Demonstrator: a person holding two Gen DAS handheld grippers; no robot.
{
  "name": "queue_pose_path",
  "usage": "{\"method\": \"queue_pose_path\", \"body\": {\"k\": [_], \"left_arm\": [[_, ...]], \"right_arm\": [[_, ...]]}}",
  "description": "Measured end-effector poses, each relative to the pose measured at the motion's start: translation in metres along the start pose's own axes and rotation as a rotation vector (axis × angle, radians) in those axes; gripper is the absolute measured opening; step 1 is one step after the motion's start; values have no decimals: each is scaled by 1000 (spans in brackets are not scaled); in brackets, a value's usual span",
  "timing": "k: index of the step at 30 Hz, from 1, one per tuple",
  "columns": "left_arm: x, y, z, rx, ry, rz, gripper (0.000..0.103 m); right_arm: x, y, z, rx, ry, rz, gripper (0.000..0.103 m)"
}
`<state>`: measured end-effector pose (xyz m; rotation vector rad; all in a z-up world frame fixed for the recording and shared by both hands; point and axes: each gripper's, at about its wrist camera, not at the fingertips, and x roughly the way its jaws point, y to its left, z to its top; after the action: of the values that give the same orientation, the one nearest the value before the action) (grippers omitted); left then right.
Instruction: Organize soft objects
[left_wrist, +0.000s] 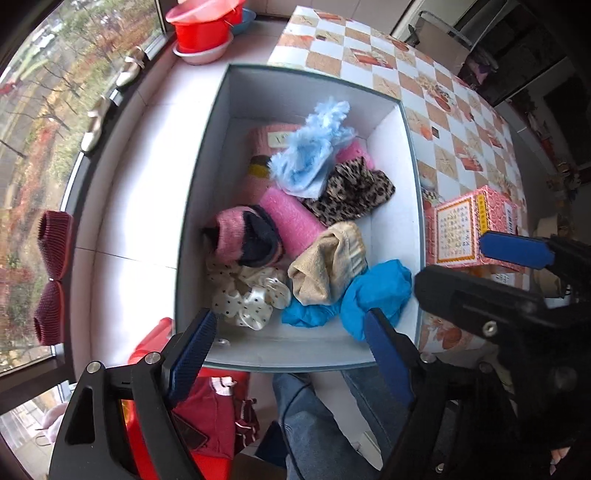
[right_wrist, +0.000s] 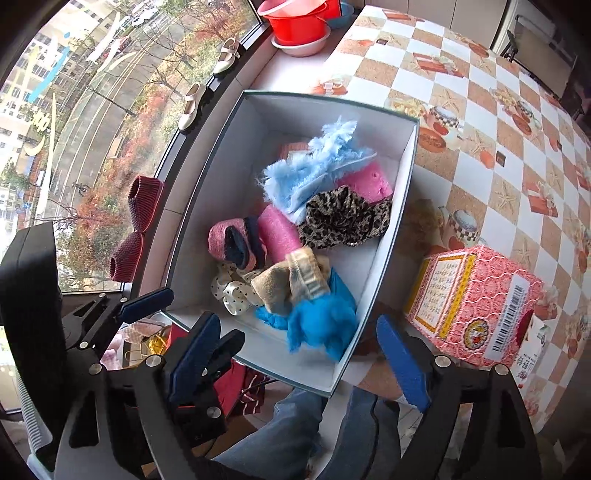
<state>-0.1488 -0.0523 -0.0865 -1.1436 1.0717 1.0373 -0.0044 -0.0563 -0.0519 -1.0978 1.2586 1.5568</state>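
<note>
Inside the white box (right_wrist: 391, 206), the bright blue cloth (right_wrist: 321, 321) lies at the near wall just beyond the right gripper (right_wrist: 295, 354), whose jaws, like the left gripper's (left_wrist: 291, 350), gape wide, holding and touching nothing.

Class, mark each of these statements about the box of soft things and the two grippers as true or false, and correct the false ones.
1. The bright blue cloth lies inside the white box. True.
2. The left gripper grips the blue cloth. False: its jaws stand open, with nothing between them.
3. The leopard-print piece lies beside the fluffy light blue piece. True.
4. The pink patterned carton sits inside the box. False: it stands outside, on the checked tablecloth.
5. The right gripper is open. True.
</note>
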Motion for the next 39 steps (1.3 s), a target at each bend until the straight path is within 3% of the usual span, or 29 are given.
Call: {"method": "queue_pose_path", "body": {"k": [4, 10, 13, 19, 21, 39], "left_arm": [[-13, -4, 0, 2, -51, 98, 84], [-22, 7, 7, -71, -55, -35, 84], [-28, 5, 5, -68, -91, -4, 84], [-30, 4, 2, -82, -88, 25, 84], [-30, 6, 1, -88, -85, 28, 84], [-28, 14, -14, -119, -50, 50, 84]], "right_arm": [[-12, -7, -3, 23, -33, 5, 88], [-25, -10, -6, 36, -61, 8, 88], [-29, -9, -9, 33, -72, 0, 88], [-29, -8, -11, 30, -71, -10, 88], [-29, -7, -11, 22, -69, -19, 103], [-26, 14, -11, -34, -90, -68, 103]]}}
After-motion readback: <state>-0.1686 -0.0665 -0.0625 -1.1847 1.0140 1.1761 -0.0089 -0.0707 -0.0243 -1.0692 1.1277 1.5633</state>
